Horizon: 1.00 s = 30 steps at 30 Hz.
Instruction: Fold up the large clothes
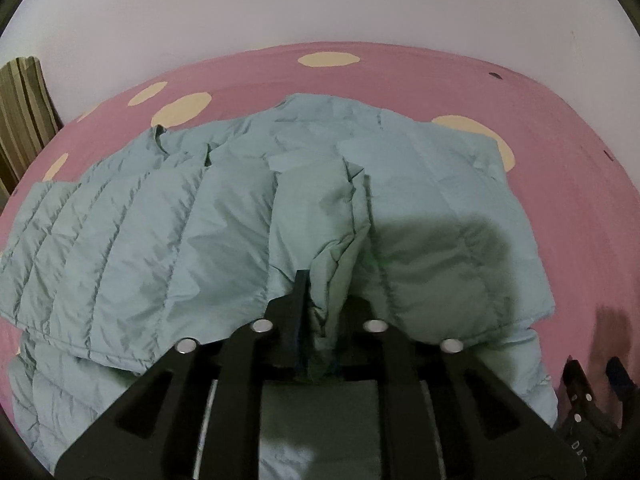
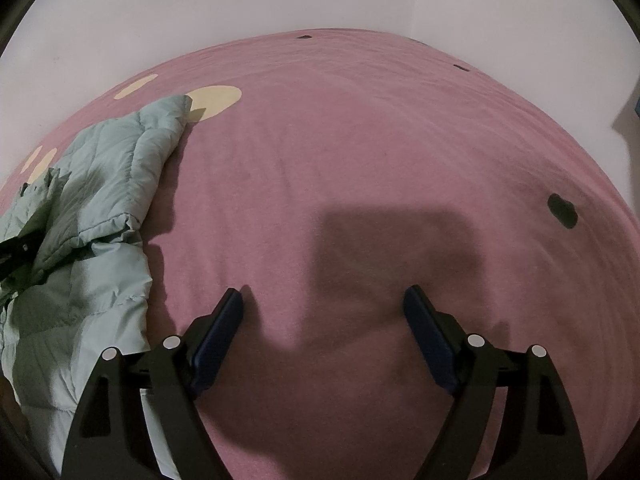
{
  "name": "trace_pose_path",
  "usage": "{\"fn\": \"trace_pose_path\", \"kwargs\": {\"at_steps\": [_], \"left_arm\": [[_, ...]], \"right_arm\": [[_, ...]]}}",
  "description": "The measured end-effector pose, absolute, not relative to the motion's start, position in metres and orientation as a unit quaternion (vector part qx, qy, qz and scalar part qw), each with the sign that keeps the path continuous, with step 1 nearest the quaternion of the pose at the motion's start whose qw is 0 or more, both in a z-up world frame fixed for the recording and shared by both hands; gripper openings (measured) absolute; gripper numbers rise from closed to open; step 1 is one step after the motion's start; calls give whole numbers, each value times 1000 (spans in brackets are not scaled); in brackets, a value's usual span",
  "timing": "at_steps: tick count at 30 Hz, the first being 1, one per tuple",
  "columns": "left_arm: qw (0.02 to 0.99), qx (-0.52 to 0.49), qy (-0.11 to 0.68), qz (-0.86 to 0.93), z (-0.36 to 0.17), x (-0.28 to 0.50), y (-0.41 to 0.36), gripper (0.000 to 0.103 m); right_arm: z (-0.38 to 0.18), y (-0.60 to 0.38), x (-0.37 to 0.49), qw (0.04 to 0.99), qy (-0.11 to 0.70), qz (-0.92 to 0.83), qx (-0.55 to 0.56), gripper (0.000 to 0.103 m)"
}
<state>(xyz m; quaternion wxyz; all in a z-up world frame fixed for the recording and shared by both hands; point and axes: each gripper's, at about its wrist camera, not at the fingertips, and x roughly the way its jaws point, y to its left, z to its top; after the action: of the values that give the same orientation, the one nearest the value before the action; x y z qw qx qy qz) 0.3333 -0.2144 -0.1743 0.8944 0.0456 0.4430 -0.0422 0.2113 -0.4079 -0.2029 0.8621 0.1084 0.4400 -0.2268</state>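
Observation:
A pale green quilted down jacket (image 1: 160, 232) lies spread on a pink bedsheet (image 1: 560, 140). A folded sleeve of it (image 1: 320, 216) runs down the middle and ends between the jaws of my left gripper (image 1: 326, 292), which is shut on that fabric. The sleeve hides the right fingertip. In the right wrist view the jacket's edge (image 2: 100, 184) lies at the left. My right gripper (image 2: 324, 300) stands open over bare sheet (image 2: 360, 140), to the right of the jacket, with nothing between its fingers. The right gripper (image 1: 592, 380) also shows, blurred, at the lower right of the left wrist view.
The sheet carries cream dots (image 1: 328, 59) and small dark spots (image 2: 562, 210). A white wall (image 1: 320, 0) borders the bed's far side. A striped green fabric (image 1: 20, 112) hangs at the far left. Bare sheet stretches right of the jacket.

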Motion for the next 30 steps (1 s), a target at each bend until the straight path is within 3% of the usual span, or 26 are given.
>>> {"fn": "trace_pose_path", "kwargs": {"at_steps": [3,9,19,23,30], "left_arm": [[894,38,443,-54,-164,323,-209,46],[904,22,423,-52,-132,285,-159,65],[913,49,394,99,-128,241,-5,66],[899,26,410,154,-138,245,50,67],[886,6,425,185,-154,252,91,67]], "right_arm": [[-203,-408,212,862,440,-226,109,83],[-203,-407,212,862,441,-227,107,82],[-166,-382,210,878,420,-209,90,80],[-135,-335,225,898,408,-127,103,65],[-140,-257,291,890,440,-19,118,64]]}}
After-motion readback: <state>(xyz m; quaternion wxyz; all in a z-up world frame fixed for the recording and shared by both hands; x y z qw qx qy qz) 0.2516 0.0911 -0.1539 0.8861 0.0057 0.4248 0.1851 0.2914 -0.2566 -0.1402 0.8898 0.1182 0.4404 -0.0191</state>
